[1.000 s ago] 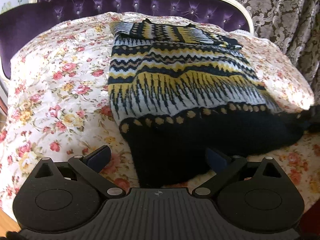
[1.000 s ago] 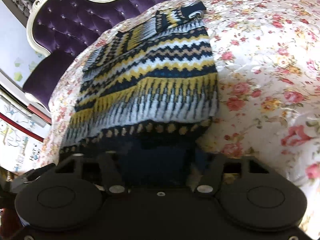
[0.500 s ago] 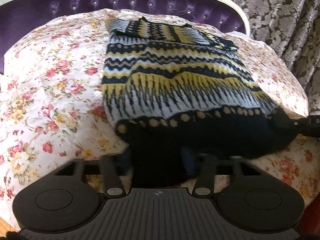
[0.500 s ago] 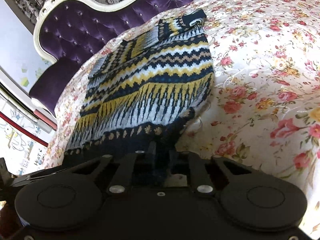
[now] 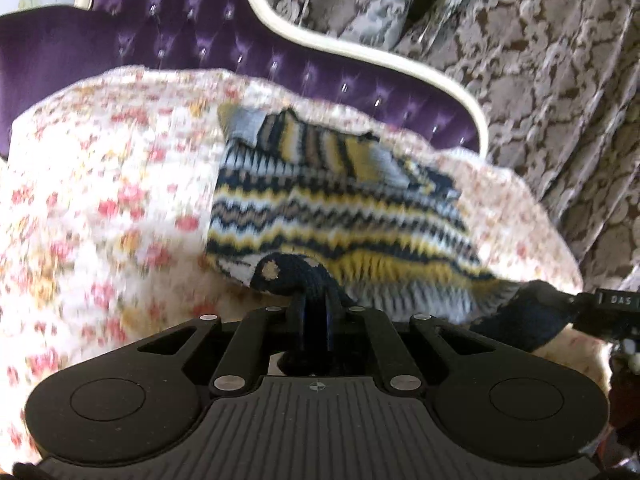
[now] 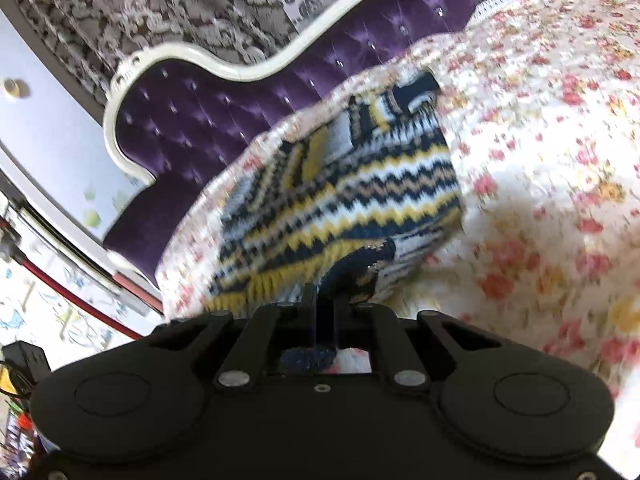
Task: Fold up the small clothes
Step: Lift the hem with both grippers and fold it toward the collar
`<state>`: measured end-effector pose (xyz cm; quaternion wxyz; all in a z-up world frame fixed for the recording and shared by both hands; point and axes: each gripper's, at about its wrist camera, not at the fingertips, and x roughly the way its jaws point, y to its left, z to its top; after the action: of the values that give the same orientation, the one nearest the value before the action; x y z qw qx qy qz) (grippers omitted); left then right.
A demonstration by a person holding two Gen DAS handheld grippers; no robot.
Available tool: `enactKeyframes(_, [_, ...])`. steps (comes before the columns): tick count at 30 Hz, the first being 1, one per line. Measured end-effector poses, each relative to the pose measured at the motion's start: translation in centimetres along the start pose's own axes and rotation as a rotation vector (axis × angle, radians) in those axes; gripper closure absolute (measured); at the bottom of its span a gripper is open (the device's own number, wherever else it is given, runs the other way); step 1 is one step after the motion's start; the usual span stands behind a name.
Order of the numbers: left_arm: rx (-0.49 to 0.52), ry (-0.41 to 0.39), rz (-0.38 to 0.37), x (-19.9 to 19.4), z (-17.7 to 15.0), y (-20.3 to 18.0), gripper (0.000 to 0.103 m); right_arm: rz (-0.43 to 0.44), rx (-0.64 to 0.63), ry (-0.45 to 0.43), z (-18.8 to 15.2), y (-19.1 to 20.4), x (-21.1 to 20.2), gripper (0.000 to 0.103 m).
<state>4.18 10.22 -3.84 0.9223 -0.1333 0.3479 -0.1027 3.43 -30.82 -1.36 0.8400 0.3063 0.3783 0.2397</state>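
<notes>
The sweater (image 5: 344, 216) lies on the floral bed (image 5: 100, 208), its long axis running from the near dark hem toward the far purple headboard (image 5: 180, 40); the left gripper (image 5: 316, 312) has just clamped the hem's near left corner, the right gripper (image 6: 324, 304) its near right corner; both pinch knit, equally near; the fold likely goes away, toward the far collar end.

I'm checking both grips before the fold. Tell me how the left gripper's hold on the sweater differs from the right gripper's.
The left gripper pinches the dark hem by a yellow dot at the sweater's left corner; the right gripper pinches the hem's opposite corner. Bedspread lies left of the left gripper, right of the right gripper. Both are shut on the hem, lifting it.
</notes>
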Motion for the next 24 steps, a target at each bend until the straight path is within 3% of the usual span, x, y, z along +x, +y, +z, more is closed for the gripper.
enactKeyframes(5, [0.011, -0.084, -0.026, -0.4, 2.6, -0.2, 0.095, 0.057, 0.007, -0.054, 2.3, 0.6, -0.1, 0.088])
enactKeyframes(17, [0.014, -0.18, -0.106, -0.2, 9.0, -0.5, 0.095, 0.154, -0.023, -0.14, 8.4, 2.6, 0.8, 0.088])
enactKeyframes(24, [0.034, -0.255, -0.089, 1.2, 12.7, -0.7, 0.099, 0.166, -0.038, -0.167, 12.0, 2.9, 3.2, 0.088])
